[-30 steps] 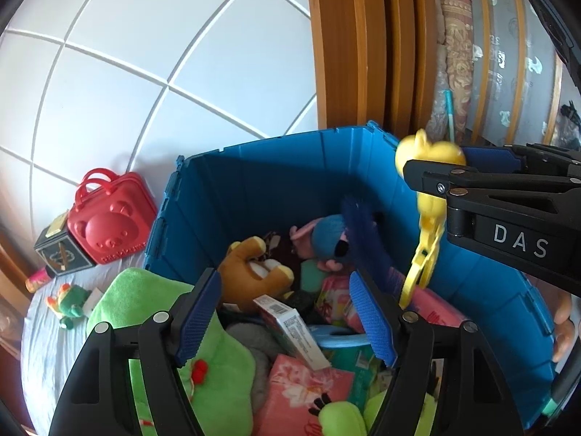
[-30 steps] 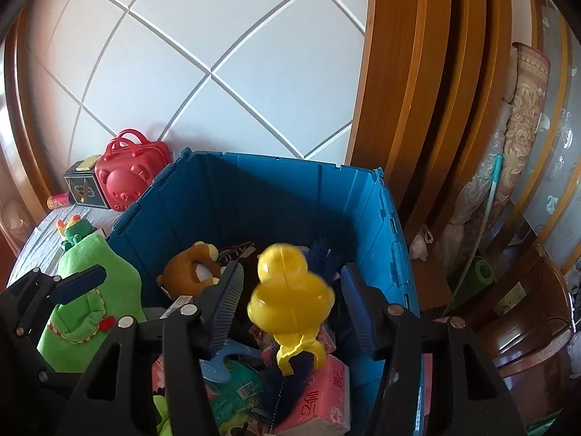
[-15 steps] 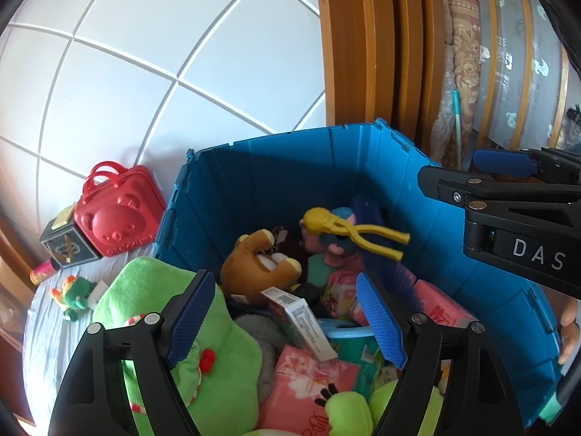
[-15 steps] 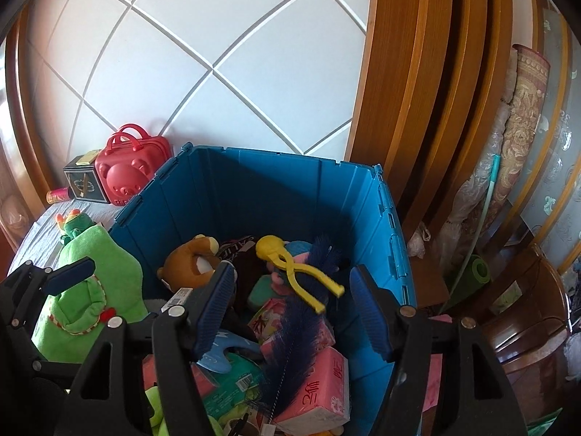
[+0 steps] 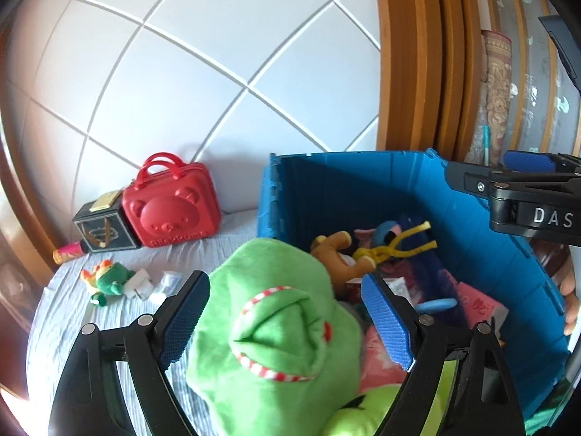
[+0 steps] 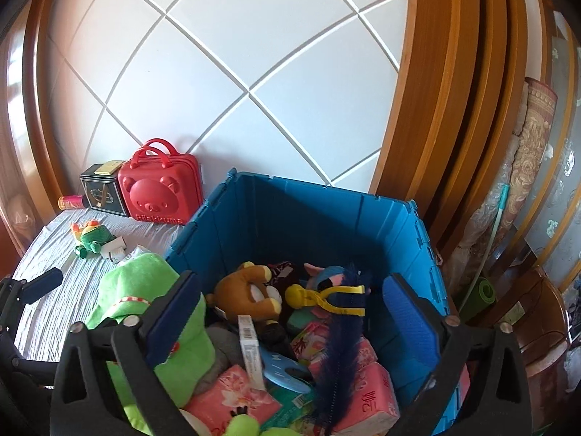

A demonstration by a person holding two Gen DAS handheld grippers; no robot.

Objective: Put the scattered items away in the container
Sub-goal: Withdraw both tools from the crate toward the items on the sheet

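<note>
A blue crate (image 5: 472, 218) (image 6: 297, 225) holds several toys: a brown bear plush (image 6: 247, 292), a yellow duck clamp (image 6: 323, 298) (image 5: 395, 247), a dark blue feather (image 6: 341, 341), pink tissue packs (image 6: 366, 396). A big green plush (image 5: 276, 323) (image 6: 145, 290) leans over its left rim. My left gripper (image 5: 287, 319) is open and empty above the green plush. My right gripper (image 6: 287, 323) is open and empty above the crate. On the grey cloth lie a small green plush (image 5: 109, 279) (image 6: 90, 236) and white packets (image 5: 152, 283).
A red bear case (image 5: 170, 207) (image 6: 159, 189), a black box (image 5: 101, 229) and a small tube (image 5: 67, 252) stand against the tiled wall. Wooden frames (image 6: 454, 109) and a rolled rug (image 6: 526, 163) stand to the right of the crate.
The yellow duck clamp left my right gripper and dropped into the crate. Both grippers pulled back; my left one swung left over the green plush.
</note>
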